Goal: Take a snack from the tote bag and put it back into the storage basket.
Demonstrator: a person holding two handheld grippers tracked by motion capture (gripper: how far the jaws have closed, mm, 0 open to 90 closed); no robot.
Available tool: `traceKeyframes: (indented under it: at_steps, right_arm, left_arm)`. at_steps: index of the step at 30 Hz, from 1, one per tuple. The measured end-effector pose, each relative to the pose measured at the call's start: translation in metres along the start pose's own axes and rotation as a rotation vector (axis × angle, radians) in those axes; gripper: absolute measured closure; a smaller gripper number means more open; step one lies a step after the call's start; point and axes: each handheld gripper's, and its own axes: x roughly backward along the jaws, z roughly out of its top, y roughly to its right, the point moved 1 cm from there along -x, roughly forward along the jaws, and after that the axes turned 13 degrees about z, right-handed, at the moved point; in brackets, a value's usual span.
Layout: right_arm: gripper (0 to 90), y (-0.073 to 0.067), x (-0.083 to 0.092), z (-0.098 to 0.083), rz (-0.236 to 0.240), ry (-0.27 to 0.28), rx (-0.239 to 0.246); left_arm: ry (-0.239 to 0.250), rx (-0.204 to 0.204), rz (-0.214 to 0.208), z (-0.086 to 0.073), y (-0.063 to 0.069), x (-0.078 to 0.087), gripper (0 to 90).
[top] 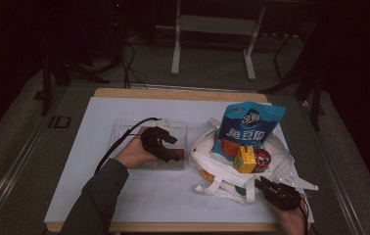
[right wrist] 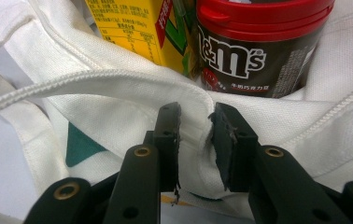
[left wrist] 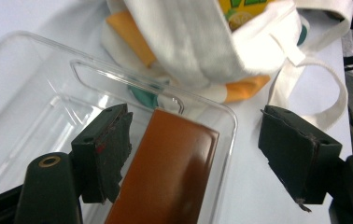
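A clear plastic container lies left of centre on the white table. A flat brown bar rests in its near right corner. My left gripper hovers over that corner, open wide. The bar lies between the jaws, close to the left pad, and neither pad presses on it. A white tote bag sits to the right. It holds a blue snack bag, a yellow carton and a red-lidded M&M's jar. My right gripper is shut on the bag's near rim.
The tote bag's handles trail onto the table beside the container. A white sheet covers the wooden tabletop, with bare room at the front left. Beyond the table stand a white frame's legs and cables on the floor.
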Motion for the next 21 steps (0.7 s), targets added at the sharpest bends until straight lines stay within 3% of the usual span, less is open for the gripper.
traceKeyframes:
  at_steps: [12, 21]
  right_arm:
    - [71.4, 0.0, 0.0, 0.0, -0.001, 0.001, 0.001]
    - [71.4, 0.0, 0.0, 0.0, 0.0, 0.001, 0.0]
  left_arm:
    - [0.093, -0.002, 0.095, 0.006, 0.007, 0.011, 26.0]
    - [0.164, 0.001, 0.124, 0.014, 0.018, 0.011, 26.0]
